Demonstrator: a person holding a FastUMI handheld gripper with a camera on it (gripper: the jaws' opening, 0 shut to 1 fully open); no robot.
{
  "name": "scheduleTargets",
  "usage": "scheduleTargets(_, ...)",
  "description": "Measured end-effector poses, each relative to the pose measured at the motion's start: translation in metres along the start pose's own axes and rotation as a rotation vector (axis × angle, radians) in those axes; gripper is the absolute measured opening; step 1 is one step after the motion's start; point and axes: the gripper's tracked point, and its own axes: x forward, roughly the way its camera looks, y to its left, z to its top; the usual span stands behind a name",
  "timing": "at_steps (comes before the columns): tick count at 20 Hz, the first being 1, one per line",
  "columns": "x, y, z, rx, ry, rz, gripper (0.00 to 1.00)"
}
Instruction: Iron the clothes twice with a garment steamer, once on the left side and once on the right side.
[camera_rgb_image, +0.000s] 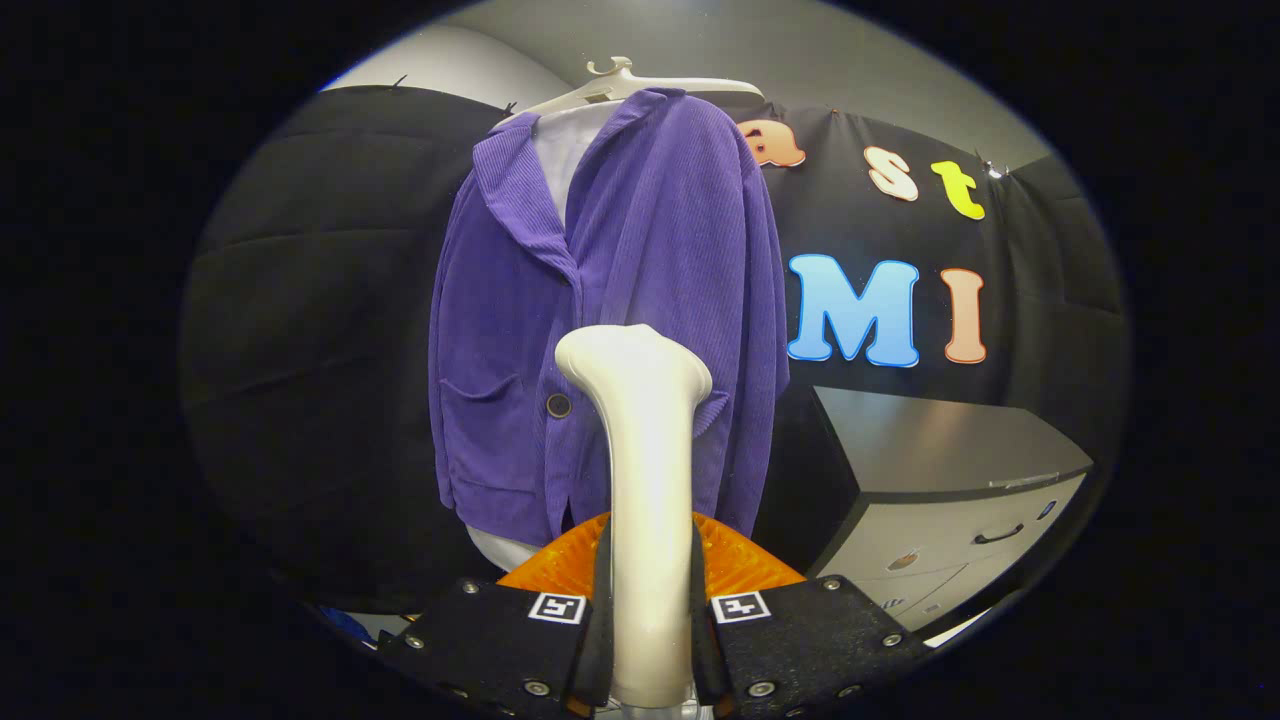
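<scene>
Gripper (650, 640) fingers are clamped from both sides on the handle of a glossy cream-white garment steamer (645, 470), whose neck rises straight ahead between them and ends in a broad flattened head turned toward the clothing. Beyond that head hangs the task's garment, a purple ribbed corduroy jacket (600, 330) with a wide lapel, patch pockets and a dark round button (559, 405), draped over a white inner shirt (562, 160) on a pale plastic hanger (620, 85). The steamer head sits over the jacket's lower middle, near the button and the front opening; whether it touches the cloth or hangs just off it cannot be told from this angle. Off to the jacket's right side stands a grey drawer cabinet (950, 490) against the black booth wall. As a judgement, the pass in hand calls for keeping the head flat and close to one front panel and drawing it in one slow, straight vertical stroke, staying clear of the button and the pocket edge so the fabric does not bunch, then doing likewise on the other panel. A firm, level grip matters, since any twist of the handle would tip the head off the cloth.
</scene>
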Motion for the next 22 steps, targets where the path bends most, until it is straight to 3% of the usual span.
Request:
scheduleTargets(14, -0.016, 0.001, -0.137, 0.016, 0.189, -0.028, 0.32)
scheduleTargets(18, -0.031, -0.003, -0.135, 0.041, 0.170, -0.039, 0.31)
scheduleTargets(22, -0.053, -0.012, -0.084, 0.055, 0.020, -0.065, 0.31)
